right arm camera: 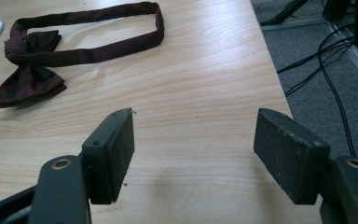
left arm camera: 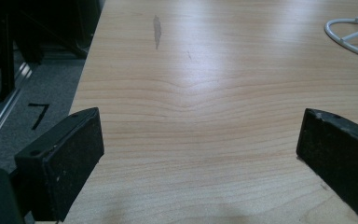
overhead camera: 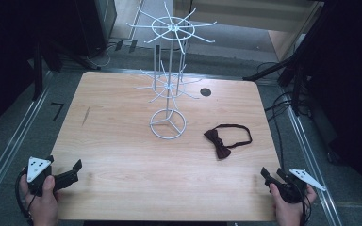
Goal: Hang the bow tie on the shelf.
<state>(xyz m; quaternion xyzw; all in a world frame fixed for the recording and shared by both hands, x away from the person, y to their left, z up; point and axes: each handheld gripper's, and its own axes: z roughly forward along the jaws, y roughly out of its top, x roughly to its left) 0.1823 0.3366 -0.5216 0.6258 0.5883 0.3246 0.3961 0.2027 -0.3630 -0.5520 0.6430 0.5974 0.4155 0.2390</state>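
Light wood table (overhead camera: 122, 155), rounded corners, on grey carpet floor (overhead camera: 9, 141); dark stands and black cables (overhead camera: 283, 101) around the edges, metal rails (overhead camera: 9, 146) along both sides, a black "7" mark (overhead camera: 56, 110) on the floor. Room mostly dark behind.

My left gripper (overhead camera: 70, 172) sits at the table's near left corner, held in my left hand (overhead camera: 40, 200), jaws spread wide with bare wood between them, nothing gripped. In the left gripper view (left arm camera: 196, 149), ahead of the jaws is plain tabletop with a small dark smudge (left arm camera: 157, 30) farther out; a bit of the white wire ring shows far ahead to the right.

My right gripper (overhead camera: 271, 176) sits at the near right corner in my right hand (overhead camera: 287, 207), jaws also spread, holding nothing. In the right gripper view (right arm camera: 193, 140), the dark red bow tie (right arm camera: 28, 70) lies ahead and to the left of the jaws, well apart, flat on the wood with its strap looped.

Farther out, past both grippers, a white wire rack (overhead camera: 169, 70) stands upright mid-table on a ring base, with two tiers of spokes. A dark round hole (overhead camera: 205, 92) in the table lies beyond the bow tie.
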